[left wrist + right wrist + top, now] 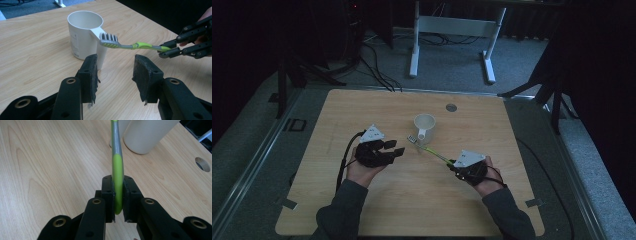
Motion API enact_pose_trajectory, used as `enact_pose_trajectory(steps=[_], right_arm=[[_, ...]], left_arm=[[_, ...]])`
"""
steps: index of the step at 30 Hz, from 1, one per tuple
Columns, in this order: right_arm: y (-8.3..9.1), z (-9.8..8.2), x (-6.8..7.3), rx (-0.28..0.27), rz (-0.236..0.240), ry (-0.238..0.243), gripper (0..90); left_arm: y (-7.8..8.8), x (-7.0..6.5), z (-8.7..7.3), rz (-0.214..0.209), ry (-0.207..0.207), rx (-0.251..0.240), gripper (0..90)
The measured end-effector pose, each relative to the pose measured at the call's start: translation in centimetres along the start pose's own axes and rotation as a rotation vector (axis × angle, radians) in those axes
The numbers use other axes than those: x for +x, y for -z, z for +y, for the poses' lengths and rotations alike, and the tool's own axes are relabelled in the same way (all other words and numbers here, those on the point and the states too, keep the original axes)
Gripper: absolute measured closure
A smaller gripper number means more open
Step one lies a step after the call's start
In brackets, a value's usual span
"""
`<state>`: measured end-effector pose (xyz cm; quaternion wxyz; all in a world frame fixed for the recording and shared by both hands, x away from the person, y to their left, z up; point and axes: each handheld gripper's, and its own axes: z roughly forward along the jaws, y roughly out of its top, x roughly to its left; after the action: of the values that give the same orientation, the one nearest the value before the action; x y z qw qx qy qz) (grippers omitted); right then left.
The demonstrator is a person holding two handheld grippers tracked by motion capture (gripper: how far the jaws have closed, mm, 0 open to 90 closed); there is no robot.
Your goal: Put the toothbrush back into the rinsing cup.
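Wood: we are looking at one pale wooden surface (377, 210), with one round hole (451, 107) near its far edge.
Cups: we are counting one white cup (424, 125), standing upright on the surface, its flat handle pointing back toward the person.
Cup contents: we are seeing into the mouth in the left gripper view, and the inner wall that shows is bare; the bottom is out of sight.
Toothbrushes: we are counting one green and grey toothbrush (130, 45), lifted off the wood and lying roughly level.
Brush head: we are seeing the bristles pointing up, right at the cup's handle; whether they are touching it we cannot tell.
Hand-held grippers: we are counting two, one in each of the person's hands.
Right hand-held gripper (117, 202): we are seeing it clamping the green end of the toothbrush handle between its two black pads, the handle running away from it toward the cup.
Left hand-held gripper (116, 72): we are seeing its jaws standing apart with nothing between them, pointing at the cup from just beside it and below the brush.
Hands: we are seeing both coming in from the near edge in dark sleeves, well apart, with cup and brush between them.
Floor: we are seeing one white desk frame (452, 30) and several dark cables beyond the surface.
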<state>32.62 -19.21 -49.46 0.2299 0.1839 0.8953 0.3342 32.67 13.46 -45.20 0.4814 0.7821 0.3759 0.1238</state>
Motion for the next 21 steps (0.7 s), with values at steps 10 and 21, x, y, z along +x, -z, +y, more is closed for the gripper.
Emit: enact_pose_trajectory(steps=[10, 21], right_arm=[[-0.3, 0.3, 0.4, -0.037, -0.002, -0.024, 81.5], [-0.3, 0.7, 0.6, -0.071, -0.009, -0.038, 81.5]], left_arm=[[-0.6, -0.1, 0.2, -0.027, 0.049, -0.028, 54.8], [-1.4, -0.5, 0.5, -0.050, 0.076, -0.043, 54.9]])
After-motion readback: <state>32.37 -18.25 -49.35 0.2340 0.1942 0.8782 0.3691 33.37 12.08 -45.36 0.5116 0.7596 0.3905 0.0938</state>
